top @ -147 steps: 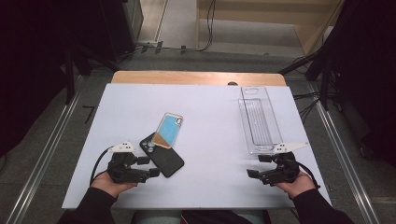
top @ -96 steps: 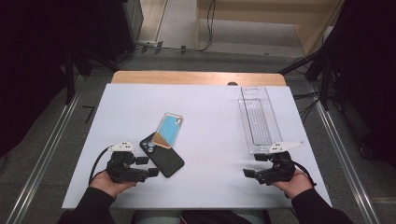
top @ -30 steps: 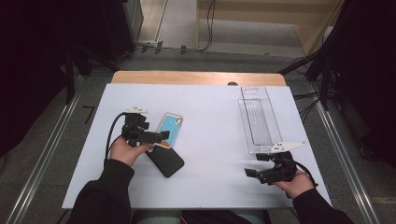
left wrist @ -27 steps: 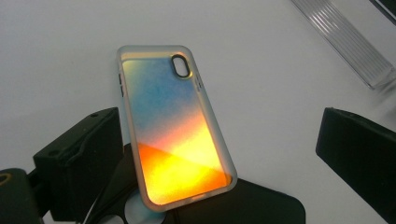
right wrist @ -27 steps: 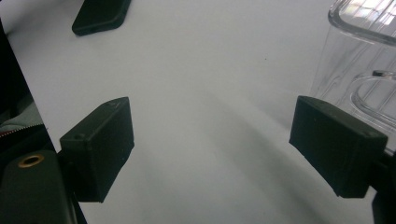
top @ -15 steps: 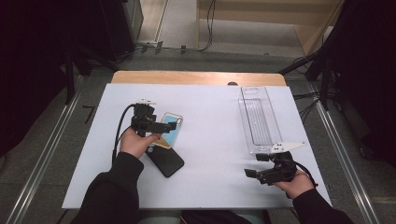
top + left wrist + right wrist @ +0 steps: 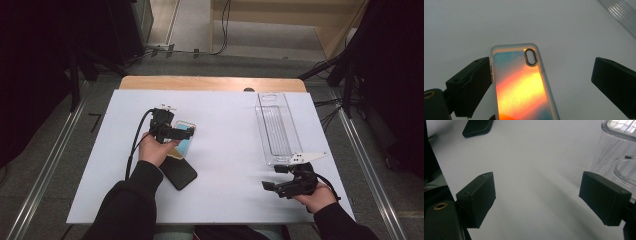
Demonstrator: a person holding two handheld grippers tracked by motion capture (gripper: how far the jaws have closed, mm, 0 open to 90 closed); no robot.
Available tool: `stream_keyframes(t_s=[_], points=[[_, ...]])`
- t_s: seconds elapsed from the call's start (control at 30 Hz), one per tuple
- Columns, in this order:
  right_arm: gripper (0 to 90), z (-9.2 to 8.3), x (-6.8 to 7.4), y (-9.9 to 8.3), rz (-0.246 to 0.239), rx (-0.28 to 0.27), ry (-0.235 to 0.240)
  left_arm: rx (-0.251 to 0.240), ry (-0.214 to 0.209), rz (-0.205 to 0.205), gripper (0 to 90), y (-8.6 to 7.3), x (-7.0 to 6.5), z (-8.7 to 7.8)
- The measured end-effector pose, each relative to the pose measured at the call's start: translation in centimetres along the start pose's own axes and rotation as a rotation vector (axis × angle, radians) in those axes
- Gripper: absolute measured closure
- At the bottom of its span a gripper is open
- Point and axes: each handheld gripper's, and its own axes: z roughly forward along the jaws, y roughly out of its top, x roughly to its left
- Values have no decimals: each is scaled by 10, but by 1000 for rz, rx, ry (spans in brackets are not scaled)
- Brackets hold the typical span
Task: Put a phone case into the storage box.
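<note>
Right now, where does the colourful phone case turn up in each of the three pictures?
High view: the phone case lies left of centre on the white table, partly under the left tongs.
Left gripper view: it sits at bottom centre, between open jaws, its left edge close by the left jaw.
Right gripper view: I can't find it there.
Shared landmark: the clear plastic tray, seen at top right in both gripper views.

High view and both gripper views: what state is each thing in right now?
Colourful phone case: flat on the table, back up, between open jaws.
Black phone case: flat, untouched.
Clear tray: upright, empty.
Left gripper: open, straddling the colourful case.
Right gripper: open, holding nothing.
</note>
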Motion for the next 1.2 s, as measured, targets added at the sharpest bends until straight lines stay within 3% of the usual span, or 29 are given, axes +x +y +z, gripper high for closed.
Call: stream_keyframes(t_s=[0.07, 0.5, 0.63, 0.77, 1.03, 1.2], points=[[120, 0, 0, 0, 1, 0, 1, -7, 26, 4, 27, -1, -1, 1], [120, 0, 0, -1, 0, 0, 0, 8, 18, -25, 37, -8, 1, 11], [120, 0, 0, 0, 1, -1, 0, 24, -7, -50, 37, -12, 3, 15], [120, 0, 1, 0, 0, -1, 2, 32, 32, -40, 37, -14, 3, 18], [120, 0, 1, 0, 0, 0, 0, 58, 68, -22, 36, -17, 5, 24], [120, 0, 1, -1, 0, 0, 1, 84, 81, -30, 36, -21, 6, 30]])
